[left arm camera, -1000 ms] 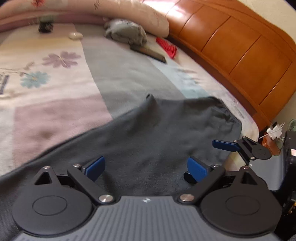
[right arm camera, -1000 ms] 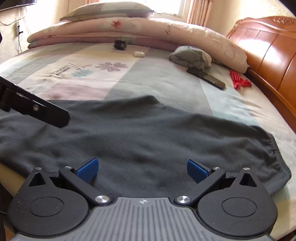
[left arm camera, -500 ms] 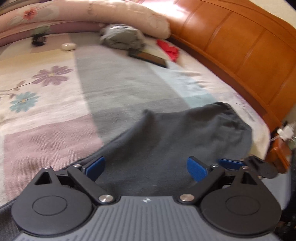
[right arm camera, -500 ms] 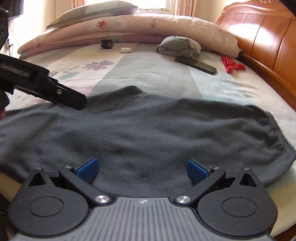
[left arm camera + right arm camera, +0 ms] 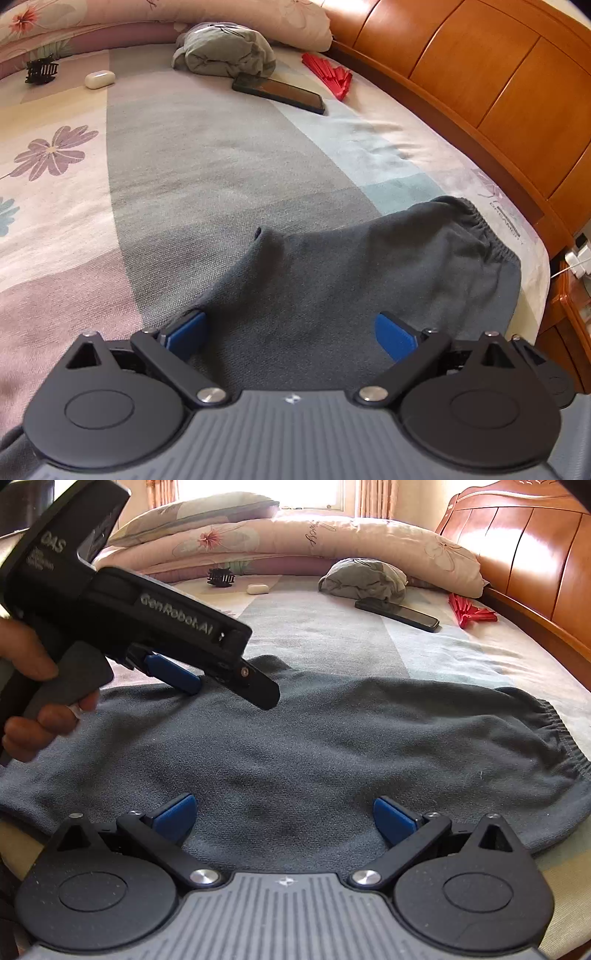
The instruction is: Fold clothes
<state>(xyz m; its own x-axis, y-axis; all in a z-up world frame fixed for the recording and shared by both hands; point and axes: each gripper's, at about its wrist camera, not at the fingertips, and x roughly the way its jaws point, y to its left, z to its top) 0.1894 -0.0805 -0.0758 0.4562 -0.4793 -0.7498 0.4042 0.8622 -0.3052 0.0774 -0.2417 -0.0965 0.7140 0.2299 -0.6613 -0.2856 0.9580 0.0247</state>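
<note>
dark grey garment (image 5: 314, 746): spread flat across the near edge of the bed (image 5: 207, 155), elastic band end toward the headboard (image 5: 491, 74), other end running off past the left gripper
fabric peak (image 5: 264, 236): small raised point on the garment's far edge, on the side away from the headboard
left gripper (image 5: 291, 334): blue pads spread wide, nothing between them, low over the garment; in the right wrist view (image 5: 229, 681) it sits over the garment's far edge
hand (image 5: 33, 698): wrapped round the left gripper's handle
right gripper (image 5: 284, 814): pads spread wide, holding nothing, over the garment's near edge
phone (image 5: 279, 92): dark slab lying flat, near the headboard
red fan (image 5: 328, 74): between phone and headboard
grey bundle (image 5: 225, 50): just beyond the phone, against the rolled quilt (image 5: 295, 542)
white case (image 5: 99, 78): well away from the headboard
black hair clip (image 5: 41, 69): beside the white case, on its side away from the headboard
</note>
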